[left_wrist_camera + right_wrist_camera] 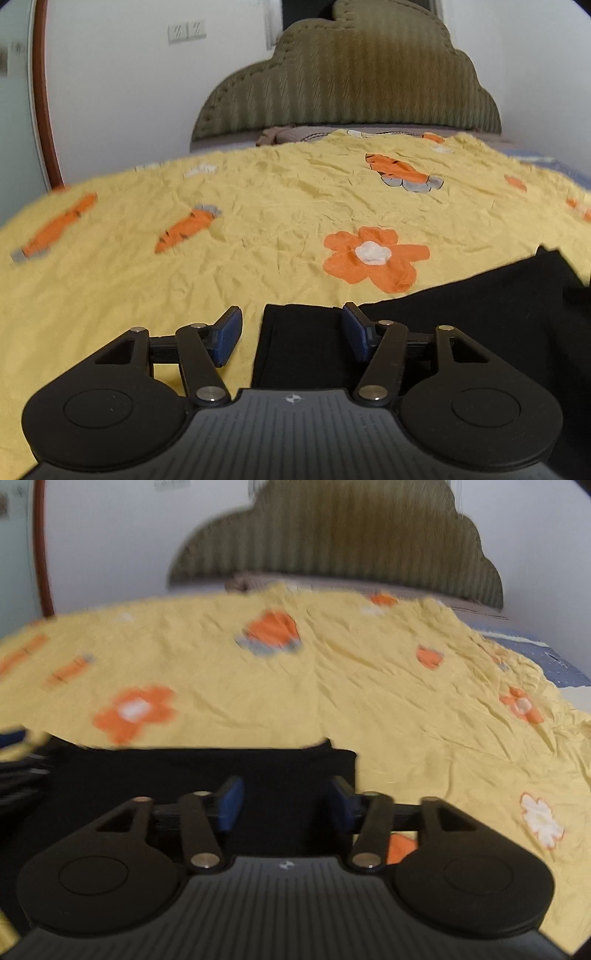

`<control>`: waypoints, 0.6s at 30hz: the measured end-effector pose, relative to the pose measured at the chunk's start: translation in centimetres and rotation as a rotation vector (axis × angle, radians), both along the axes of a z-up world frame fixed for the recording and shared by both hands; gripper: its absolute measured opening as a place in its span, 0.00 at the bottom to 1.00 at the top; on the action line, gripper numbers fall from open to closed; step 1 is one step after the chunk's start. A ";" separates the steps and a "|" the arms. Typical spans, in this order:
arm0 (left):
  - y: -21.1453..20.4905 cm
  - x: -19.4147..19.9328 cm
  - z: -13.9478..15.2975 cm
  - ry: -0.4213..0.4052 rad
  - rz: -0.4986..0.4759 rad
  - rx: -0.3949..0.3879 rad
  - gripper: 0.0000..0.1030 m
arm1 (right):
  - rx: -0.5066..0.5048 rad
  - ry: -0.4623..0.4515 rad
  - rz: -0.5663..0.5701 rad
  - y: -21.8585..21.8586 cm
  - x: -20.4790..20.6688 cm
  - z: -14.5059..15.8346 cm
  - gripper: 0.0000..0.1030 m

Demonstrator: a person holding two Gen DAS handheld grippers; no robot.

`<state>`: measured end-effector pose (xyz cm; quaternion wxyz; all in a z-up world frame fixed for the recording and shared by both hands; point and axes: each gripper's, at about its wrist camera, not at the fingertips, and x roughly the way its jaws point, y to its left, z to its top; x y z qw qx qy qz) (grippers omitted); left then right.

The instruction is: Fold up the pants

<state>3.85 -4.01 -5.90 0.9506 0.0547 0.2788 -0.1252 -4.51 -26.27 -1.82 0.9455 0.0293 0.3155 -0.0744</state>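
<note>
Black pants (461,314) lie flat on a yellow bedspread (258,221) with orange flowers and carrots. In the left wrist view my left gripper (291,332) is open, its blue-padded fingers (227,334) astride the pants' left corner, just above the cloth. In the right wrist view the pants (184,771) fill the lower left, and my right gripper (286,801) is open over their right end, near the right edge. This view is blurred by motion. Neither gripper holds anything.
A green cloud-shaped headboard (351,74) stands at the far end against a white wall. A brown pillow edge (295,134) lies under it. Blue bedding (546,657) shows at the far right. A wooden door frame (44,92) is at the left.
</note>
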 end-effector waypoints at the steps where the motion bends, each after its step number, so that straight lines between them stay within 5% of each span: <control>1: 0.3 0.1 0.0 0.011 -0.002 -0.019 0.57 | 0.045 -0.015 0.022 0.3 -0.7 0.4 0.56; 5: 1.1 -0.6 0.8 -0.014 -0.002 -0.062 0.57 | 0.095 0.000 0.047 2.3 -2.4 -0.6 0.59; 8: 0.9 -3.2 2.3 -0.092 -0.010 -0.020 0.57 | 0.058 0.026 0.039 3.4 -3.1 -2.2 0.63; 11: 0.8 -7.0 4.1 -0.109 -0.115 -0.063 0.58 | 0.013 0.003 0.040 4.4 -4.9 -1.7 0.76; 13: 0.2 -9.1 4.9 -0.137 -0.177 -0.053 0.67 | 0.011 -0.033 0.050 5.0 -6.0 -1.1 0.82; 18: -2.0 -10.0 2.4 -0.028 -0.249 0.051 0.72 | 0.018 -0.046 0.079 5.9 -7.3 -1.2 0.90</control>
